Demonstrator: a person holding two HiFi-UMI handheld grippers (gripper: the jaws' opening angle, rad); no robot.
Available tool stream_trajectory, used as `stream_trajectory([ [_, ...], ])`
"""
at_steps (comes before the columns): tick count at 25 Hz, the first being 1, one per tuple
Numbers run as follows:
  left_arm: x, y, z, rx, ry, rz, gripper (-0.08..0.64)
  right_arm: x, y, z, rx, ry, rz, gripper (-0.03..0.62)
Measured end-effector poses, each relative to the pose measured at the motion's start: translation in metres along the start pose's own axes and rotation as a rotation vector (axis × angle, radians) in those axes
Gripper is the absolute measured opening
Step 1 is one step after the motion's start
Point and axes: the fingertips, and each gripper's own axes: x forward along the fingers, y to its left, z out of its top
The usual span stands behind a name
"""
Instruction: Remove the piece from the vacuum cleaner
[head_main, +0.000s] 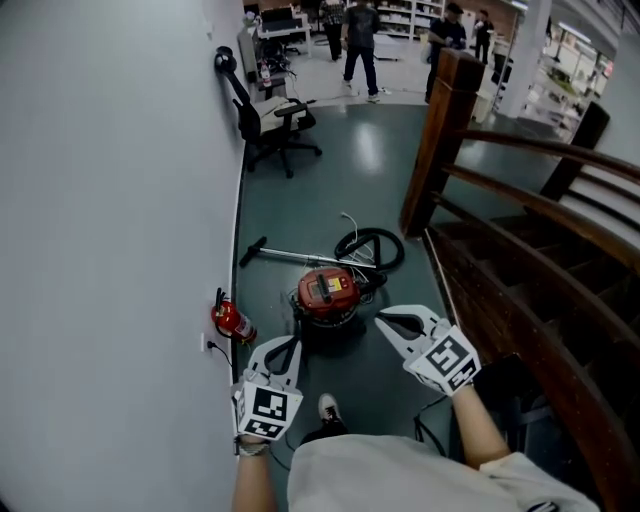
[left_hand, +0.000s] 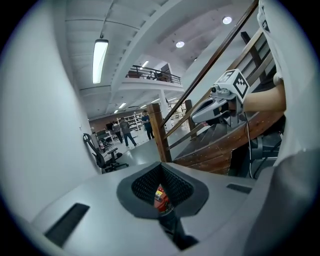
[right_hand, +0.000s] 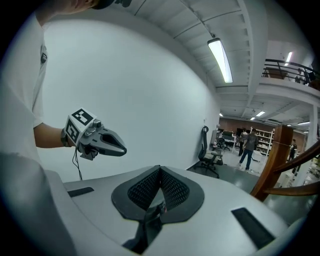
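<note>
Holding both tools out ahead of me and tipped a little downward, I have the round red canister vacuum cleaner (head_main: 327, 293) on the dark green floor (head_main: 370, 160) just beyond their tips. It sits between the white wall (head_main: 100, 200) on the left and the brown wooden stair railing (head_main: 440, 140) on the right. Its black coiled hose (head_main: 370, 248) lies on its far side, and a long silver wand with a black end (head_main: 290, 256) stretches leftward toward the wall. Either could be the piece I am meant to take off, but I cannot tell from here which one, or how it is joined. A small red fire extinguisher (head_main: 232, 321) stands against the wall to the left of the vacuum, near enough that I should mind it when reaching in. I judge the grippers flank the machine like this so that one can steady the body while the other pulls. My left gripper (head_main: 290, 343) has its jaws fully together with nothing between the pads; the sliver of red behind them is only the vacuum beyond. My right gripper (head_main: 383, 320) is likewise closed tight and empty. Neither one touches the vacuum yet.
</note>
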Motion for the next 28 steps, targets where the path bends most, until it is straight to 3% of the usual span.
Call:
stream_trajectory([
  [12,0.045,0.057,-0.034,-0.076,0.006,0.045,-0.002,0.07,-0.028,-0.022,-0.028,0.105,0.003,0.028],
  [19,0.074,0.071,-0.052,-0.021,0.026,-0.004,-0.002,0.108,-0.031,-0.033,-0.068,0.172,0.029,0.028],
  [28,0.106,0.123,-0.073,-0.045,0.063,0.032,-0.002,0.146,-0.06,-0.062,-0.033,0.204,0.017,0.029],
])
